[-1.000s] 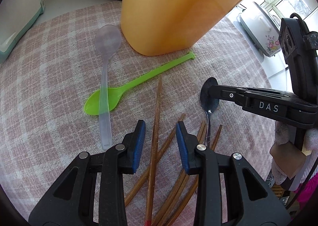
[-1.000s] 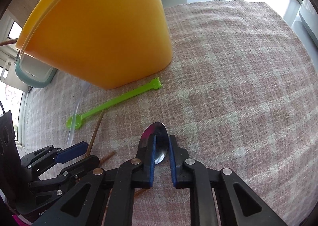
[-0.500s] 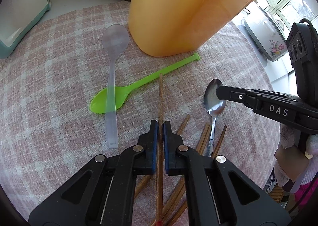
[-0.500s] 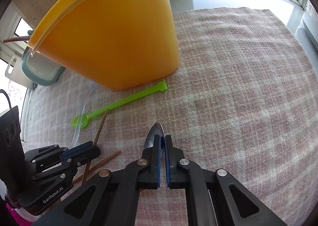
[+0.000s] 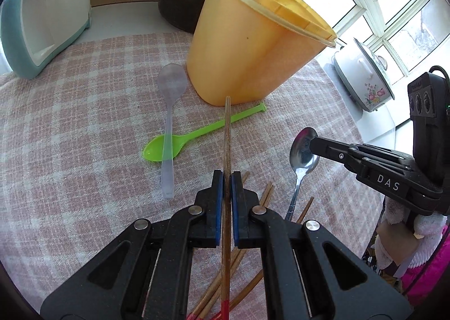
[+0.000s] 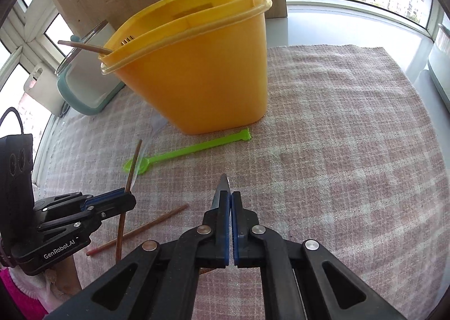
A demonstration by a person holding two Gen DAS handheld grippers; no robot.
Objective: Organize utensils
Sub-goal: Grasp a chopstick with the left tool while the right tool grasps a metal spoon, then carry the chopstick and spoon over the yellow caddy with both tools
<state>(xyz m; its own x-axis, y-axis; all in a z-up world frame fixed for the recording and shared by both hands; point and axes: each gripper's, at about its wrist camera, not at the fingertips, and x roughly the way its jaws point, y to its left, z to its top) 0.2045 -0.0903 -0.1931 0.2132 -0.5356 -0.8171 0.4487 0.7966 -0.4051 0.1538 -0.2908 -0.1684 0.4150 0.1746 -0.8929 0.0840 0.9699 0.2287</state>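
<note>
My left gripper (image 5: 227, 179) is shut on a wooden chopstick (image 5: 227, 134) with a red end, held off the checked cloth (image 5: 70, 128) and pointing toward the yellow bin (image 5: 253, 47). My right gripper (image 6: 231, 199) is shut on the bowl of a metal spoon (image 6: 223, 187); seen from the left wrist, this spoon (image 5: 303, 148) hangs with its handle slanting down. A green plastic spoon (image 5: 180, 142) lies on the cloth with a clear plastic spoon (image 5: 171, 112) across it. Several more chopsticks (image 5: 253, 207) lie below my left gripper. One chopstick (image 6: 84, 47) stands in the bin (image 6: 202, 72).
A teal and white appliance (image 5: 42, 19) stands at the far left. A dark pot with a yellow lid (image 5: 180, 5) sits behind the bin. A white flowered cooker (image 5: 365, 78) stands at the right by the window. A person's pink sleeve and white glove (image 5: 416, 235) hold the right gripper.
Both grippers went from open to shut, the left on a chopstick and the right on the metal spoon. Both then rose off the cloth, and the bin's rim came into view.
</note>
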